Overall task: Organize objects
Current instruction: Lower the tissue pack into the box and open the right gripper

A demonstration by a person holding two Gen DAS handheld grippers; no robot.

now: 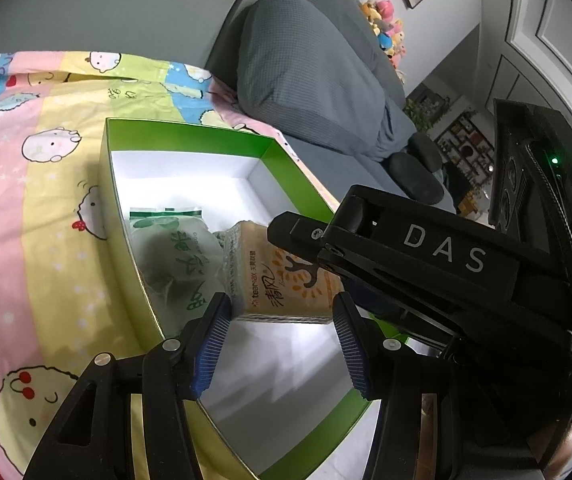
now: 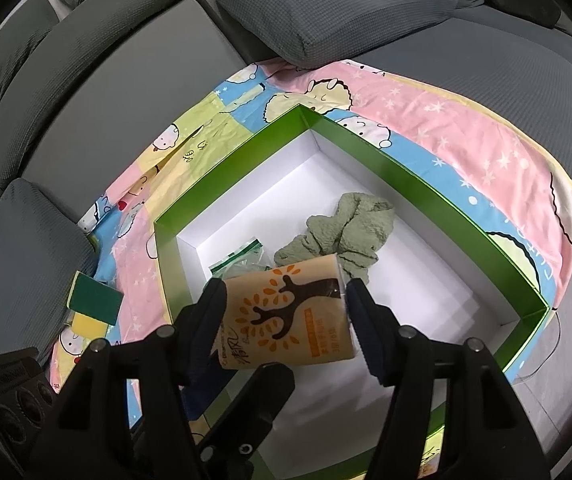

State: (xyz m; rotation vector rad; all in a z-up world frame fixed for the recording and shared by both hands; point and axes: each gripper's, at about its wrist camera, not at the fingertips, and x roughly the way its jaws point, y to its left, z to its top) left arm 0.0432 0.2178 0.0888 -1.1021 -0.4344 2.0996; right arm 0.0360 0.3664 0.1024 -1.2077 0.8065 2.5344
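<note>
The tissue pack is a soft orange packet with a dark brown tree and little orange leaves printed on it. It has some writing down one side. It sits between the two fingers of the right gripper, over the inside of the green box. The left finger touches the side of the pack. On the right side I cannot tell if the finger presses on it or is just beside it. The fingers stand partly apart, about as wide as the pack.

The left gripper has blue ribbed pads. Its fingers are apart, and nothing is squeezed between them. They hang over the near part of the box, just in front of the tissue pack. In the left wrist view the black right gripper comes in from the right and reaches the pack.

The box is green outside and white inside. Inside the box, beside the tissue pack, lies a clear bag with green print. A crumpled green cloth lies behind the pack, near the middle of the box.

The box stands on a blanket with cartoon faces in pink, yellow and blue. Left of the box, on the blanket, lies a green and yellow sponge. Grey sofa cushions lie behind the box.
</note>
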